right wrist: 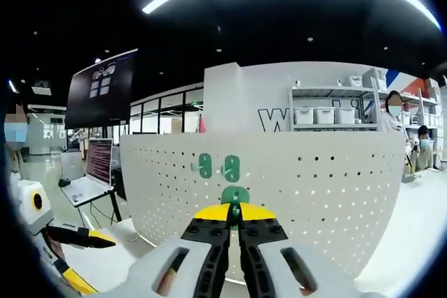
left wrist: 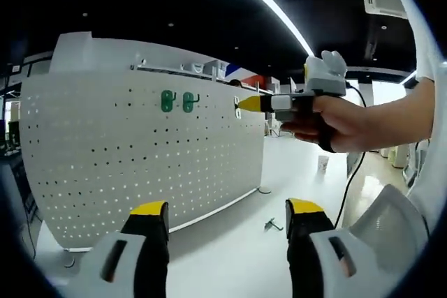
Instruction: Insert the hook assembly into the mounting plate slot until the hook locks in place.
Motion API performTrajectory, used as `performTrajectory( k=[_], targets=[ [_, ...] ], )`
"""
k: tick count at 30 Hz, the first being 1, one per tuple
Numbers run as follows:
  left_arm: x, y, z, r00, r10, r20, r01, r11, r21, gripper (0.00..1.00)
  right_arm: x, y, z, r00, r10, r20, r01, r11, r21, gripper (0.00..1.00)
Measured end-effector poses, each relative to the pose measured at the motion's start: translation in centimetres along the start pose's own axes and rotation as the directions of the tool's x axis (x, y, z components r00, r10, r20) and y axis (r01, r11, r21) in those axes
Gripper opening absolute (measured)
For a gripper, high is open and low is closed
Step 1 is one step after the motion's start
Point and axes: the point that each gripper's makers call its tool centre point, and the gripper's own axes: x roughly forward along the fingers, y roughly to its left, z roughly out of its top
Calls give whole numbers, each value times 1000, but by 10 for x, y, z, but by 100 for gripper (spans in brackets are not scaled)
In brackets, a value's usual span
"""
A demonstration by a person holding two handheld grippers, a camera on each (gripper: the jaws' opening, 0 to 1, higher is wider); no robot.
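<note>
- In the right gripper view, the right gripper [right wrist: 235, 215] is pointing straight at the pegboard [right wrist: 328, 193], its yellow-tipped jaws clenched on a green hook [right wrist: 235, 197] that is peeking out between the tips, right up against the board's face.
- In the left gripper view, that same right gripper [left wrist: 246, 103] is coming in from the right, gripped by a person's hand [left wrist: 328, 122], with its yellow tip meeting the pegboard [left wrist: 105, 172] near the board's upper right part.
- The left gripper [left wrist: 227, 215] is hanging back from the board with its jaws spread wide and nothing between them.
- Two more green hooks [left wrist: 177, 101] are sitting side by side on the board's upper rows; in the right gripper view they are showing as a pair [right wrist: 216, 167] just above the held hook.
- The left gripper view is also showing a small metal piece [left wrist: 272, 225] lying on the white table [left wrist: 230, 256], near the board's foot, between the two open jaws.
- The right gripper view is taking in a shelf with white bins [right wrist: 325, 113] behind the board, a laptop on a stand [right wrist: 91, 172] to the far left, and a dark hanging screen [right wrist: 101, 88] above it.
- Bright strip lights [left wrist: 269, 1] are running across a dark ceiling.
</note>
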Motion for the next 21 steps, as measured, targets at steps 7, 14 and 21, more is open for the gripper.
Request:
performTrajectory(
  k=[7, 14, 21],
  targets=[
    [-12, 5, -6, 1000, 24, -5, -24, 1000, 1, 70, 10, -11, 7, 1000, -18, 11, 18, 1000, -13, 1],
    [-23, 10, -12, 999, 50, -12, -50, 999, 0, 70, 21, -16, 11, 999, -31, 19, 31, 999, -29, 1],
    [-36, 16, -17, 997, 80, -11, -80, 997, -11, 70, 33, -24, 17, 998, -56, 33, 57, 998, -36, 1]
  ],
)
